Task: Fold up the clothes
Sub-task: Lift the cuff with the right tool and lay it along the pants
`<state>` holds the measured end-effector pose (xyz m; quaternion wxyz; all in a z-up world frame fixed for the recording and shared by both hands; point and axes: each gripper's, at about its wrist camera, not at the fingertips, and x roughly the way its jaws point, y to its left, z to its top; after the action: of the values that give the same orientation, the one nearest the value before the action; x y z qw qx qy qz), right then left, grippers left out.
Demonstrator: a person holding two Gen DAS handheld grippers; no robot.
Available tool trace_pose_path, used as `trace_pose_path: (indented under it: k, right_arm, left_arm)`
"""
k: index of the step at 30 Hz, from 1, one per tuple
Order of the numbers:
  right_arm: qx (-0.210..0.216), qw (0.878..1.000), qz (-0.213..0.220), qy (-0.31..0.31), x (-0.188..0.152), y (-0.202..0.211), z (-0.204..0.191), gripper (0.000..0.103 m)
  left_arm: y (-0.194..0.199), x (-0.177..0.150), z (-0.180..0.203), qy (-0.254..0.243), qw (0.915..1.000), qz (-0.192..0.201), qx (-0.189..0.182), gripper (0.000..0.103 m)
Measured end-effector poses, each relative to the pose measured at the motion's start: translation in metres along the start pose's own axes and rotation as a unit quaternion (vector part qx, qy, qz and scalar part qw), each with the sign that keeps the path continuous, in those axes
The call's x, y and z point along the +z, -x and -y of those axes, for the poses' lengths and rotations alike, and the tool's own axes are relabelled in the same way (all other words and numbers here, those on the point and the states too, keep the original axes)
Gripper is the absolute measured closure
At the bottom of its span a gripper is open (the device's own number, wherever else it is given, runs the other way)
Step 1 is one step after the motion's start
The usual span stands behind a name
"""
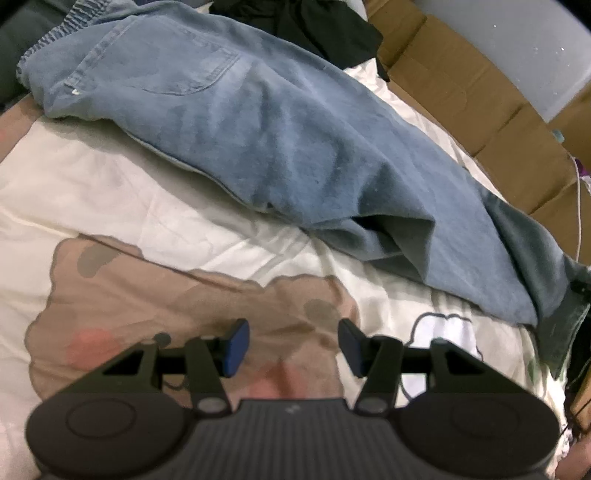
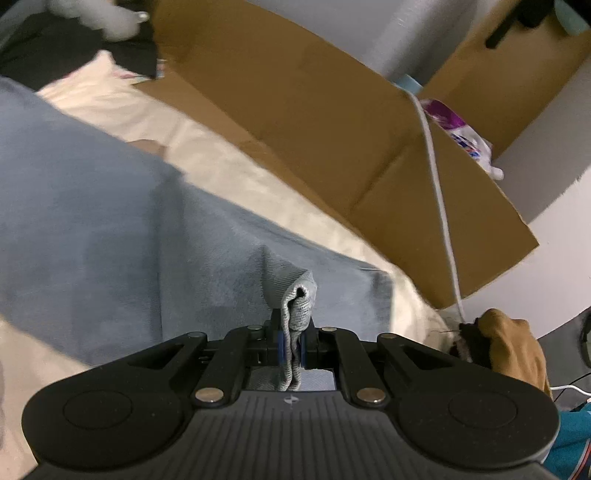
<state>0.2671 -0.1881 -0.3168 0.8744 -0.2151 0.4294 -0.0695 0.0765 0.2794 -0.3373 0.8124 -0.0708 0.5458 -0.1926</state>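
A pair of light blue jeans (image 1: 280,144) lies across the cream bedspread (image 1: 110,192), waistband and back pocket at the upper left, legs running down to the right. My left gripper (image 1: 293,347) is open and empty, hovering over the brown patch of the bedspread, short of the jeans. My right gripper (image 2: 291,345) is shut on a folded edge of the jeans (image 2: 110,229) and holds it pinched between the blue pads.
Flattened cardboard boxes (image 2: 332,129) stand along the far side of the bed, also in the left wrist view (image 1: 480,96). A black garment (image 1: 306,22) lies beyond the jeans. A white cord (image 2: 439,192) hangs over the cardboard. A brown garment (image 2: 513,350) sits at the right.
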Motion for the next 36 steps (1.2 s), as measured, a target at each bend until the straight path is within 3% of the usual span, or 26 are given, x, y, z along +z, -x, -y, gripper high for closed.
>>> trace_pose_path:
  k: [8, 16, 17, 20, 23, 26, 27, 29, 36]
  right_arm:
    - [0.015, 0.999, -0.015, -0.048, -0.001, -0.06, 0.043, 0.096]
    - [0.102, 0.984, -0.026, -0.14, -0.006, -0.117, 0.088, 0.094]
    - [0.118, 0.98, -0.031, -0.155, -0.007, -0.123, 0.094, 0.09]
    - [0.167, 0.965, -0.046, -0.197, -0.012, -0.142, 0.11, 0.053]
    - [0.191, 0.956, -0.052, -0.214, -0.017, -0.154, 0.12, 0.052]
    - [0.189, 0.957, -0.046, -0.216, -0.02, -0.156, 0.122, 0.056]
    - [0.187, 0.957, -0.043, -0.219, -0.021, -0.156, 0.123, 0.074]
    - [0.185, 0.956, -0.038, -0.224, -0.023, -0.157, 0.125, 0.095]
    - [0.163, 0.963, -0.001, -0.213, -0.019, -0.144, 0.14, 0.097]
  left_arm:
    - [0.0, 0.002, 0.007, -0.022, 0.9997, -0.002, 0.009, 0.047]
    - [0.0, 0.007, 0.014, -0.05, 0.9981, -0.013, 0.033, 0.047]
    - [-0.001, 0.007, 0.016, -0.053, 0.9979, -0.015, 0.034, 0.047]
    - [-0.004, 0.008, 0.023, -0.062, 0.9972, -0.017, 0.038, 0.047]
    - [-0.007, 0.006, 0.032, -0.075, 0.996, -0.021, 0.044, 0.047]
    - [-0.01, 0.005, 0.039, -0.076, 0.9957, -0.026, 0.046, 0.047]
    - [-0.011, 0.005, 0.041, -0.076, 0.9957, -0.027, 0.046, 0.047]
    - [-0.013, 0.004, 0.045, -0.078, 0.9954, -0.03, 0.047, 0.047]
    - [-0.017, 0.002, 0.057, -0.092, 0.994, -0.034, 0.048, 0.047]
